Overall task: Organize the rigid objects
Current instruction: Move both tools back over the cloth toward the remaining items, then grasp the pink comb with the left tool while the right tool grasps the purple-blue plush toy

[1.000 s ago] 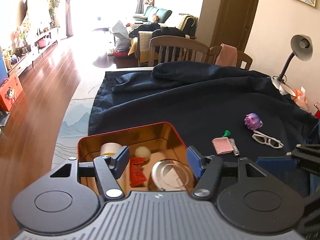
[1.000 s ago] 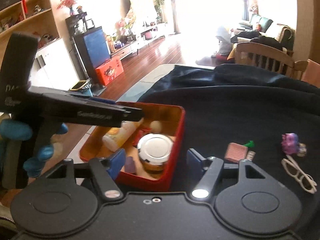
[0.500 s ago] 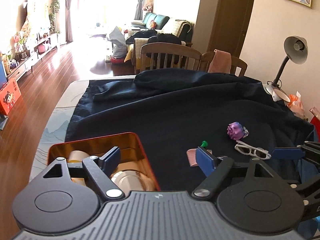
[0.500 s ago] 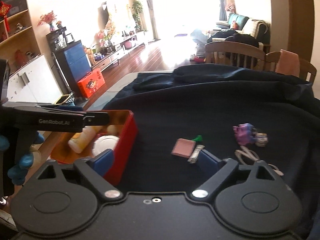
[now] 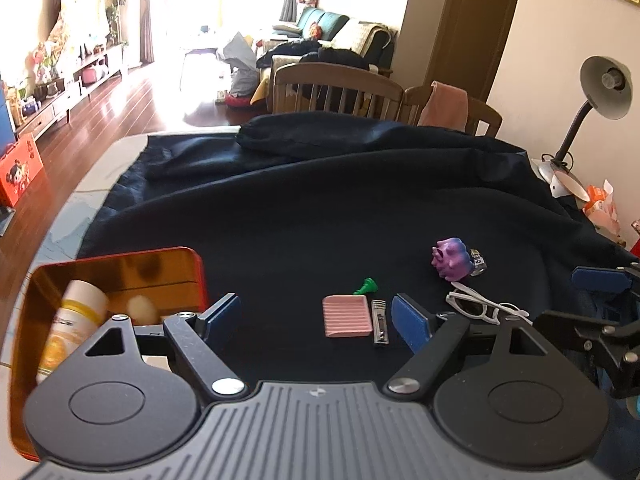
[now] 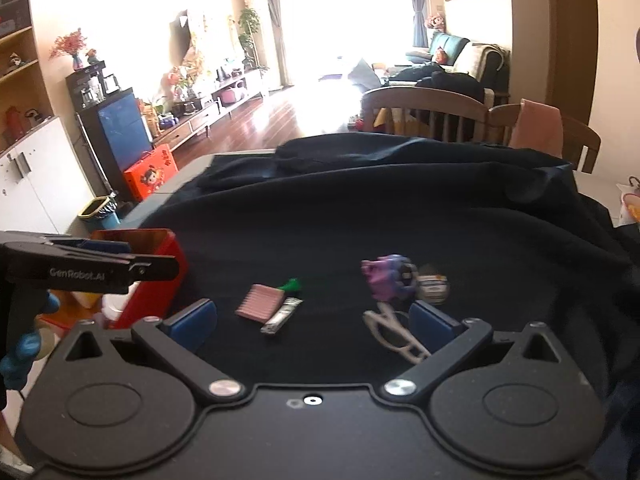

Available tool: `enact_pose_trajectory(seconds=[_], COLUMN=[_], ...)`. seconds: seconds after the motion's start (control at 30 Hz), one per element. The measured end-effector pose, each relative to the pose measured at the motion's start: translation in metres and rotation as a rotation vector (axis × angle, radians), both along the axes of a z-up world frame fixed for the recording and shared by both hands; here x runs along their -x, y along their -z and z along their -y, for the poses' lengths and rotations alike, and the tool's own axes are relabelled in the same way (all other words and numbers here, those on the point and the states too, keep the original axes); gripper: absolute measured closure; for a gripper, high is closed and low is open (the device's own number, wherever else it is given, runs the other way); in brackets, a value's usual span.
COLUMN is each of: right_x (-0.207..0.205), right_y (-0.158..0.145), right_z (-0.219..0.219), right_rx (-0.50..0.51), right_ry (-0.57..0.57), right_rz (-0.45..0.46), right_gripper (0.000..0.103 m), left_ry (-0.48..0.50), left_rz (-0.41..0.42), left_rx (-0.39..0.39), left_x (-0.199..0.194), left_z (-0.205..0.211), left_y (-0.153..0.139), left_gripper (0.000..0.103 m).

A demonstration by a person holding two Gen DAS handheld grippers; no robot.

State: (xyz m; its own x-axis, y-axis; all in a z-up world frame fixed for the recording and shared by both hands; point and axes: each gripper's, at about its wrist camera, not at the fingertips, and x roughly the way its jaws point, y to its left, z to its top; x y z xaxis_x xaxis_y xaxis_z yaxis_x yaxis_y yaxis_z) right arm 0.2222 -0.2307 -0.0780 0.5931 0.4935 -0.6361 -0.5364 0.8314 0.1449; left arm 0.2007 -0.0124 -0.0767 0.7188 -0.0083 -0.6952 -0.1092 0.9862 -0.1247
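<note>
Pink ribbed comb (image 5: pixel 345 316) and steel nail clipper (image 5: pixel 379 321), long axes pointing away, lie on the cloth-covered bench (image 5: pixel 320 216) right of the red tin box (image 5: pixel 120 272), between the gaping, empty left hand-held gripper (image 5: pixel 316 318)'s jaws, left of the white glasses (image 6: pixel 394 334) nearer the empty, just-opened right hand-held gripper (image 6: pixel 312 320).

Strong daylight floods in from the far tall windows (image 5: pixel 224 8), blown out to white, with glare on the glossy wooden floor (image 5: pixel 132 104). The dark navy cloth (image 6: pixel 400 216) swallows detail. Fisheye bending curves the edges; the right wrist view is softly blurred.
</note>
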Motion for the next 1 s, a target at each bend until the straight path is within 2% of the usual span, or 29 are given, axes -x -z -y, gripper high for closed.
enact_pose_trajectory(seconds=[0.27, 0.6, 0.7, 1.0], right_x=[-0.028, -0.064, -0.077, -0.104], right_y=[0.013, 0.033, 0.039, 0.057], right_z=[0.009, 0.007, 0.006, 0.0], right_rx=[0.048, 0.081, 0.086, 0.106], right_ry=[-0.052, -0.086, -0.085, -0.086], right_rz=[0.019, -0.004, -0.025, -0.069], right_gripper=[0.0, 0.001, 0.004, 0.008], left_ry=[-0.031, -0.072, -0.079, -0.14], left_rz=[-0.091, -0.186, -0.2, -0.219], left_rx=[0.031, 0.012, -0.009, 0.004], left_x=[-0.032, -0.06, -0.065, -0.079], left_z=[0.018, 0.028, 0.031, 0.029], left_y=[0.031, 0.067, 0.074, 0.09], left_gripper=[0.02, 0.02, 0.02, 0.02])
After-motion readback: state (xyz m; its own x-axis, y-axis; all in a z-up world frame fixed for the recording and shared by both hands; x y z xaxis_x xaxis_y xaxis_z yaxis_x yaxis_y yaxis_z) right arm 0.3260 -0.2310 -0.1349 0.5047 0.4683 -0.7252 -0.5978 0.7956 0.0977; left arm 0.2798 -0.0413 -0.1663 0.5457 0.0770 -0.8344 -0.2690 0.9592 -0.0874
